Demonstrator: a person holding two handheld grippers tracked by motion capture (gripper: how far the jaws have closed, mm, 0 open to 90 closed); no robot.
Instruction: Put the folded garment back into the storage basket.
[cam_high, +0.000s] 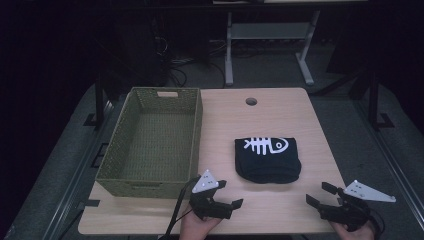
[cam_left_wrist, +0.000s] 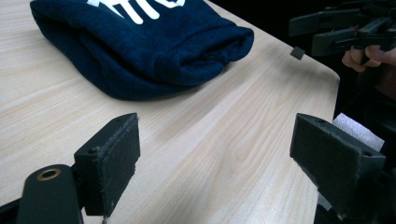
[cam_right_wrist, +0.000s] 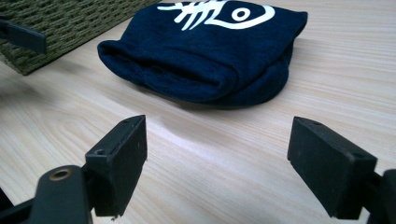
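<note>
While both grippers hang low over the near edge of the desk (cam_high: 280, 210), the folded navy garment (cam_high: 268, 159) sits between them and a little farther out, its white fish-skeleton print (cam_high: 265, 145) facing up. The left gripper (cam_high: 227, 196) is near the front corner of the woven basket (cam_high: 197, 130), fingers (cam_left_wrist: 114, 158) spread wide with nothing between them. Over on the other side, the right gripper (cam_high: 320, 194) mirrors it, fingers (cam_right_wrist: 122, 161) released and pointed at the bundle. In the left gripper view the cloth's rolled, thick edge faces the jaws, and the right gripper view shows the same fat fold from the opposite corner. That looks deliberate: two open grippers flanking a soft bundle, lined up to take it from both ends so it does not unfold. The basket stands empty just left of the garment, long side towards it, which I read as the likely destination. Nothing is touching the cloth yet; it lies flat on bare wood, well short of the round cable hole (cam_high: 251, 101) at the far edge.
</note>
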